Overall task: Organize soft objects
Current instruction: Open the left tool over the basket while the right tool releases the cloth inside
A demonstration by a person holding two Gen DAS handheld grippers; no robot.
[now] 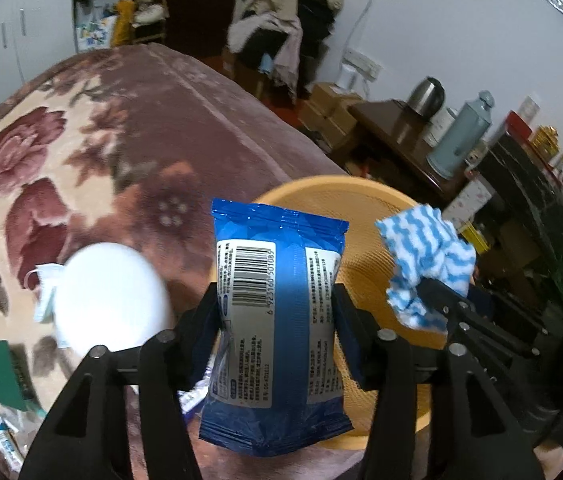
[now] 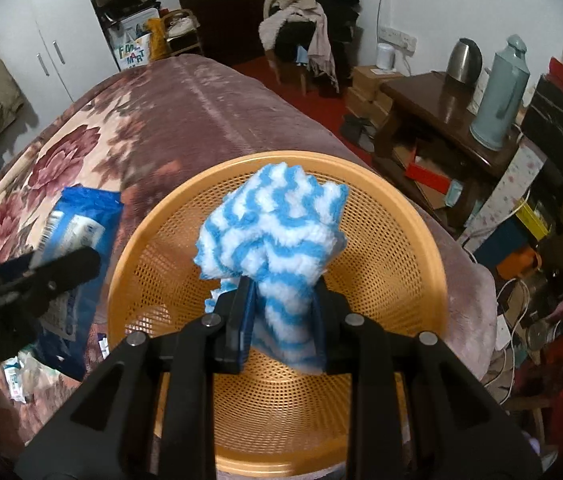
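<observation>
A blue wipes pack [image 1: 281, 320] stands upright between the fingers of my left gripper [image 1: 275, 300], which is shut on its sides; it hangs over the bed next to the basket's left rim. My right gripper [image 2: 281, 296] is shut on a fluffy blue-and-white striped cloth [image 2: 277, 228], held above the middle of the round orange mesh basket [image 2: 421, 232]. In the left wrist view the cloth [image 1: 429, 248] and right gripper [image 1: 433, 292] show at the right, over the basket [image 1: 321, 184]. The right wrist view catches the left gripper [image 2: 61, 264] and the pack [image 2: 81, 220] at the left.
The basket rests on a floral plush blanket [image 1: 81, 160]. A white rounded soft item [image 1: 109, 296], a green card [image 1: 1, 372] and small packets [image 1: 1, 436] lie on the bed at the left. A dark side table [image 2: 433, 96] with kettle and flask stands at the right.
</observation>
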